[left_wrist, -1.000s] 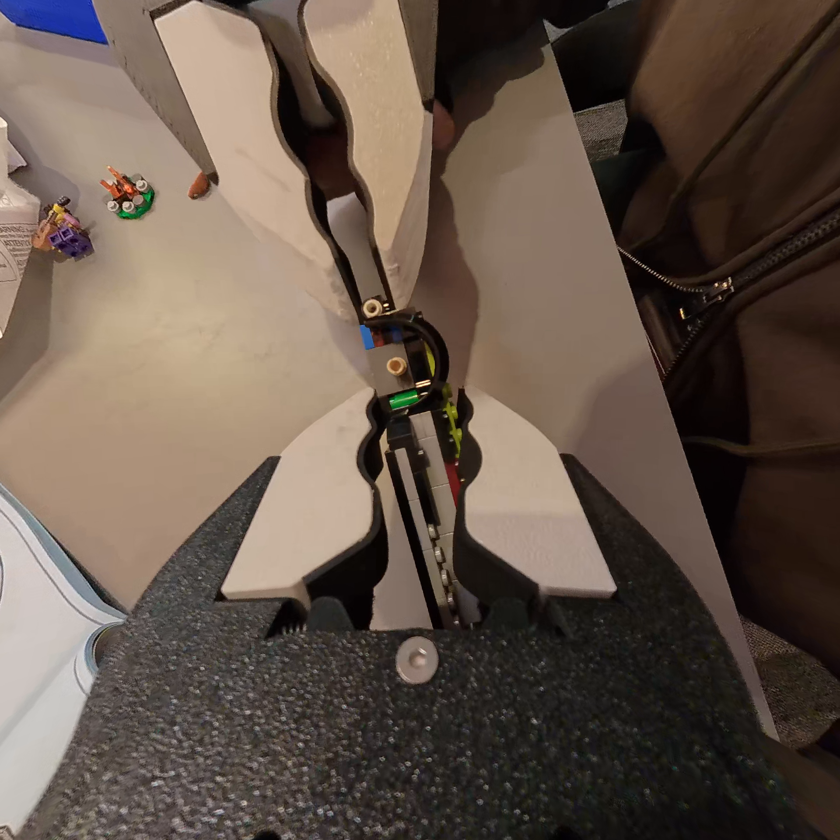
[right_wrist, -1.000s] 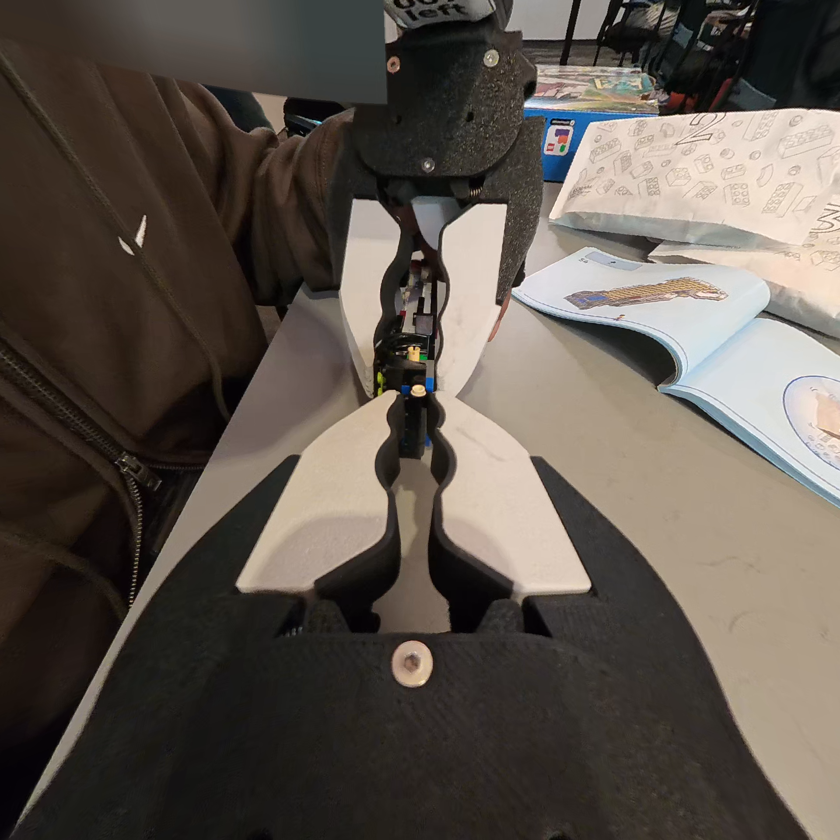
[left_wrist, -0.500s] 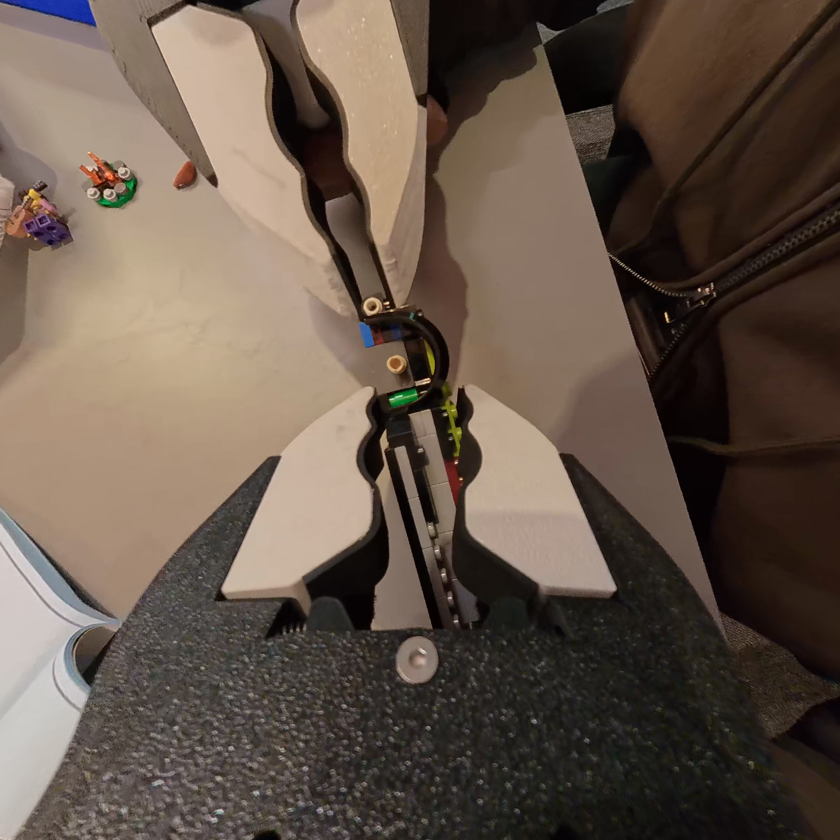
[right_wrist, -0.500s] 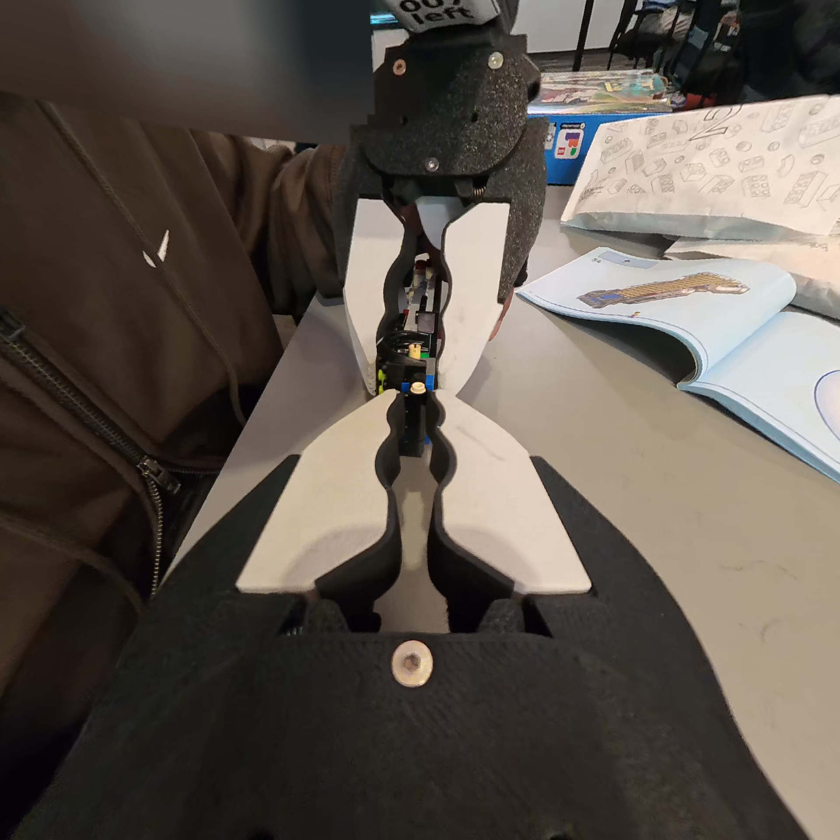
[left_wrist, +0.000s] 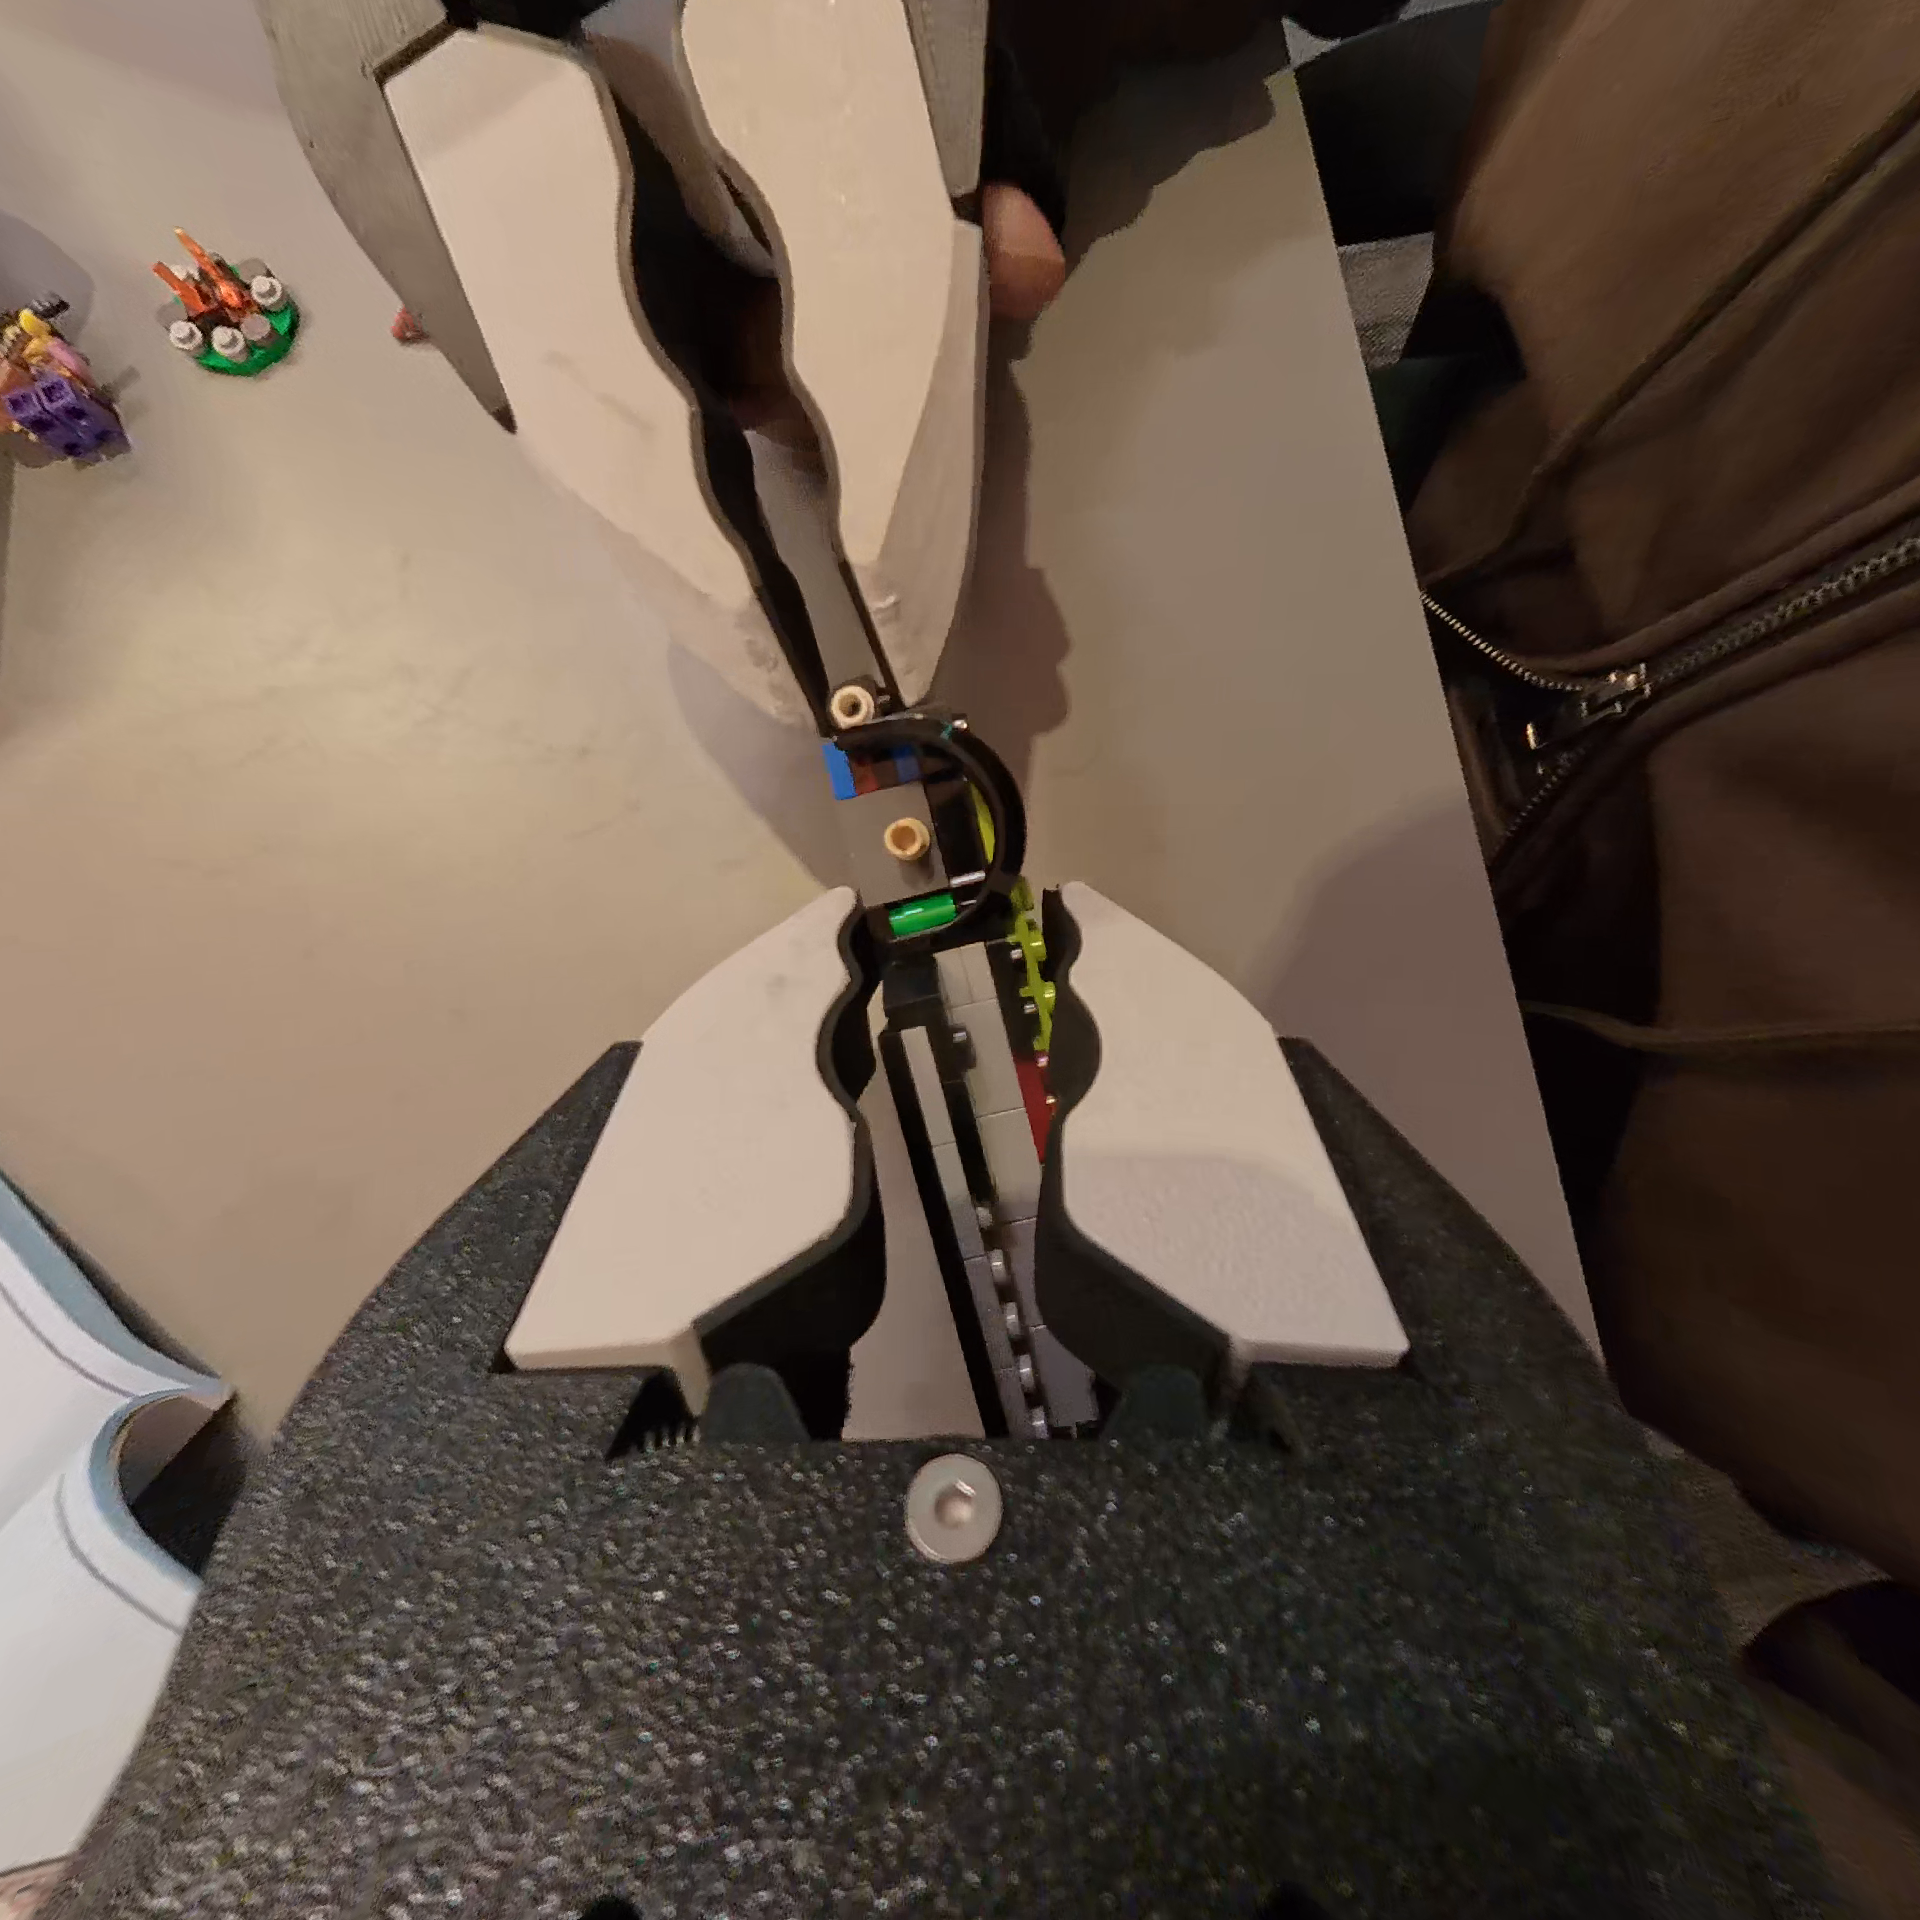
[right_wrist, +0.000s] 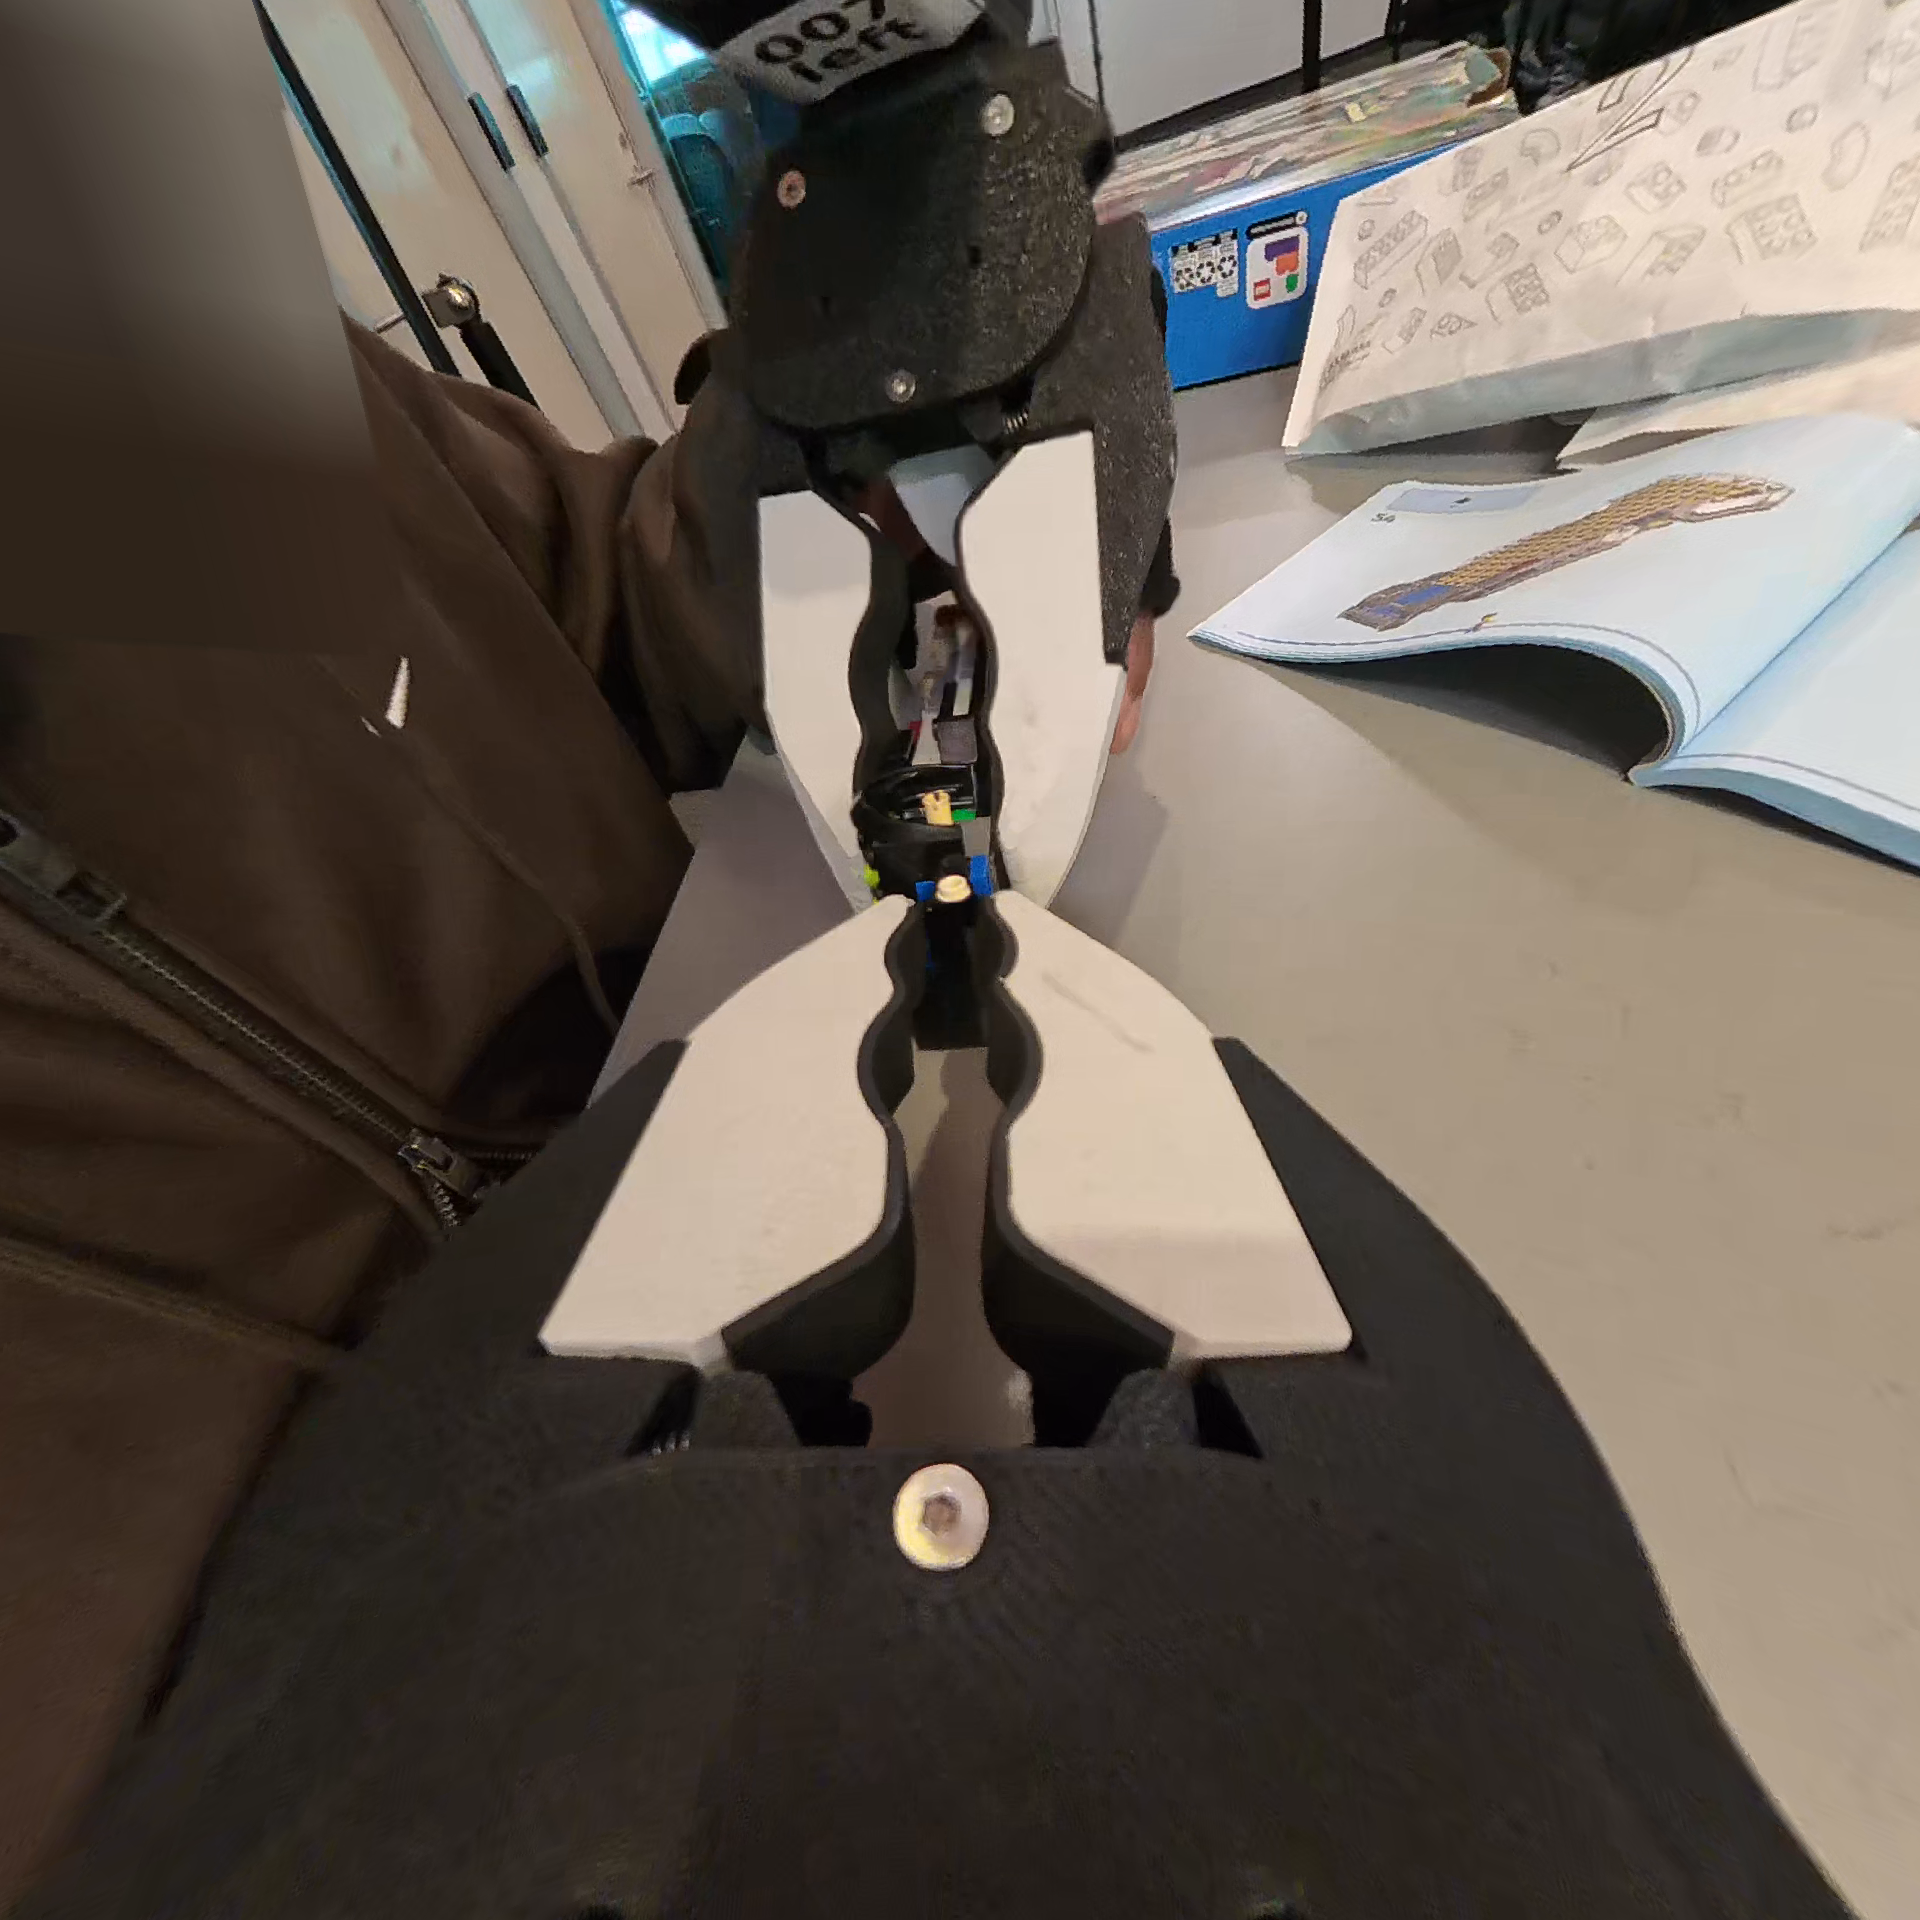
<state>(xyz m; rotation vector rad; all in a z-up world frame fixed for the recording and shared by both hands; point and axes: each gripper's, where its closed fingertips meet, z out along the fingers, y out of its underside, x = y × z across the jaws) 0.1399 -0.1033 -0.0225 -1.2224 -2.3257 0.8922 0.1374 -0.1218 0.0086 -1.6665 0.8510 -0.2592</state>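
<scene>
My left gripper (left_wrist: 956, 914) is shut on a long brick model (left_wrist: 977, 1091) of black, grey, red and lime pieces, held above the grey table (left_wrist: 416, 779). The model's front end carries a black arch (left_wrist: 997, 810), a green cylinder (left_wrist: 920, 916), a tan stud and a blue brick. My right gripper (right_wrist: 951, 909) faces it, shut on a thin black piece with a tan stud (right_wrist: 951, 888). That piece meets the model's blue end. In the left wrist view the right gripper (left_wrist: 862, 696) comes in from the top. In the right wrist view the left gripper (right_wrist: 935, 821) stands just beyond my fingertips.
A small green round build with orange pieces (left_wrist: 231, 312) and a purple build (left_wrist: 57, 395) lie at the far left. An open blue booklet (right_wrist: 1662, 623), paper bags (right_wrist: 1610, 208) and a blue box (right_wrist: 1236, 281) lie right. A person in a brown zipped jacket (left_wrist: 1714, 727) sits by the table edge. Both grippers' tips are close together, under 4 cm apart.
Both grippers keep their grasps tip to tip. The pair has shifted a little over the table and the left gripper has tilted up somewhat; the jaws have not moved.
</scene>
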